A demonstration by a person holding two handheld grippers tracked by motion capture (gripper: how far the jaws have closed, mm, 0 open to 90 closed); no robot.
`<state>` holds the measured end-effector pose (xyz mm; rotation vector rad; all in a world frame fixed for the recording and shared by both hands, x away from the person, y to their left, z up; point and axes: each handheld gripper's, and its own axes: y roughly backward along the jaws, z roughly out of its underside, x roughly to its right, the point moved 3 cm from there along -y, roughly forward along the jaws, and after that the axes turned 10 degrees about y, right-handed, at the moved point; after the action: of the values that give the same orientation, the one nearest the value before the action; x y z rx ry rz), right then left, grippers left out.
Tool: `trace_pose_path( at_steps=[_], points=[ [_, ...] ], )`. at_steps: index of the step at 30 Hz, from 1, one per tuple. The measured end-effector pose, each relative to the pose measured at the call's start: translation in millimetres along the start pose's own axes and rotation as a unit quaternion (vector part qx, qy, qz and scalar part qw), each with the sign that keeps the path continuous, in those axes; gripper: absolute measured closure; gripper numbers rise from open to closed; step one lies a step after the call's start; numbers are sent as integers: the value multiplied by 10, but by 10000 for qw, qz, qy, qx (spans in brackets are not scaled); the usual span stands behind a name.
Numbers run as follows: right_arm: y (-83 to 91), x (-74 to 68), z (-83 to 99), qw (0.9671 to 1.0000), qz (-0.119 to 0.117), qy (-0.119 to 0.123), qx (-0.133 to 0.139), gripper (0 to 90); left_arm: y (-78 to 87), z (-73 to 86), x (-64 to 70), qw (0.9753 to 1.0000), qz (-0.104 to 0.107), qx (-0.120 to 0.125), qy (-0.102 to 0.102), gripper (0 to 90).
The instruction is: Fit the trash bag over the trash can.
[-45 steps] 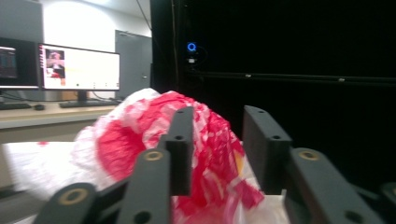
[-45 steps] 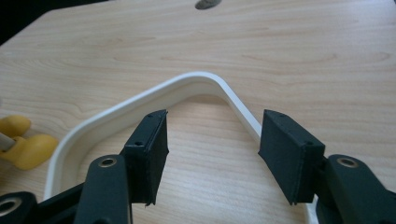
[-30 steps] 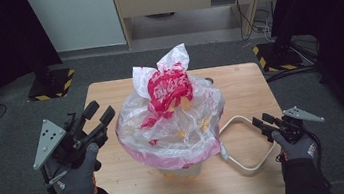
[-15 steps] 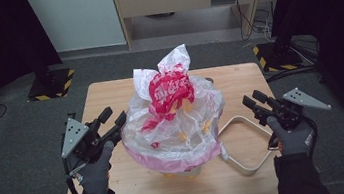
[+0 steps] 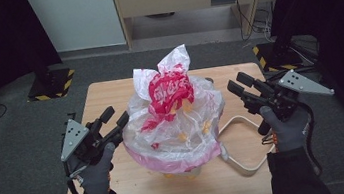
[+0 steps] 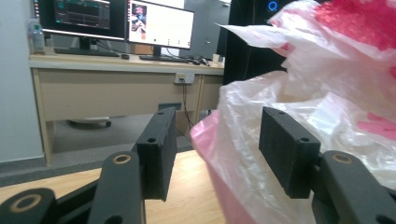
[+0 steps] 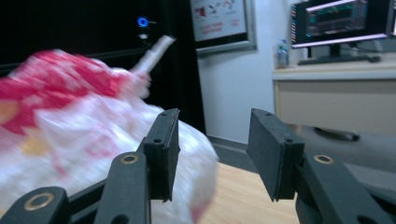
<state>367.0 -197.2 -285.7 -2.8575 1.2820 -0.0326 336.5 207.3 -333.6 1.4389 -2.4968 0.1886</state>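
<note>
bin liner: clear plastic bag (image 5: pixel 176 126) w/ pink lower band, bulging over a small bin at table centre; bin itself mostly hidden, just a yellowish bit under the bag near the front edge.
red bag: red-and-white plastic bag (image 5: pixel 169 90) sits on top of the clear one, crumpled, white ends sticking up.
table: light wood table (image 5: pixel 109 97), bag stands approx mid, a bit toward the person's side.
l gripper: left gripper (image 5: pixel 113 125) held at the bag's left side, jaws apart, nothing between them in the high view; tips just beside the liner, touching or not - can't tell from above.
l gripper view: the jaws stand wide apart; the pink rim and clear plastic of the liner (image 6: pixel 243 154) lie btw them, closer to the right-hand jaw, which overlaps the plastic; no clamp on it.
r gripper: right gripper (image 5: pixel 242 88) at the bag's right side, raised, jaws apart, pointing toward the bag top; near the liner but a gap shows.
r gripper view: jaws apart, empty; blurred red bag (image 7: pixel 70 88) and liner to the left behind the left-hand jaw, table wood btw the jaws.
hands: left hand (image 5: pixel 96 170) and right hand (image 5: pixel 285 130), both in grey gloves, dark sleeves, come in from the bottom edge.
loop: white tube or handle loop (image 5: pixel 246 140) lies on the table right of the bag, under the r gripper; what it belongs to - can't tell.
bkgd: desk w/ monitors (image 6: pixel 112 16) beyond the table, grey floor.
</note>
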Motion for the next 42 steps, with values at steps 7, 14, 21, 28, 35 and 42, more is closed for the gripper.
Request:
trace_pose_path(
  at_steps=[7,14,21,28,35,42],
  points=[
    [-81,-147,-174,9995,-232,213,83,564,28,-5,-122,9993,-345,-22,-116,440],
    [-230,-383,-275,9957,-866,312,101,632,-85,143,-107,9990,-271,-342,-67,438],
    [-383,-596,-258,9899,-1334,424,-207,652,-104,157,-28,9991,-147,-367,-127,437],
    [-436,-617,1,9852,-1425,605,-740,676,-99,146,-40,9993,-143,-323,-75,434],
    [-416,-612,133,9811,-1537,701,-939,681,-60,102,-100,9995,-192,-254,-10,427],
    [-422,-646,213,9772,-1620,962,-975,665,-86,147,-112,9993,-190,-306,57,421]
  ],
)
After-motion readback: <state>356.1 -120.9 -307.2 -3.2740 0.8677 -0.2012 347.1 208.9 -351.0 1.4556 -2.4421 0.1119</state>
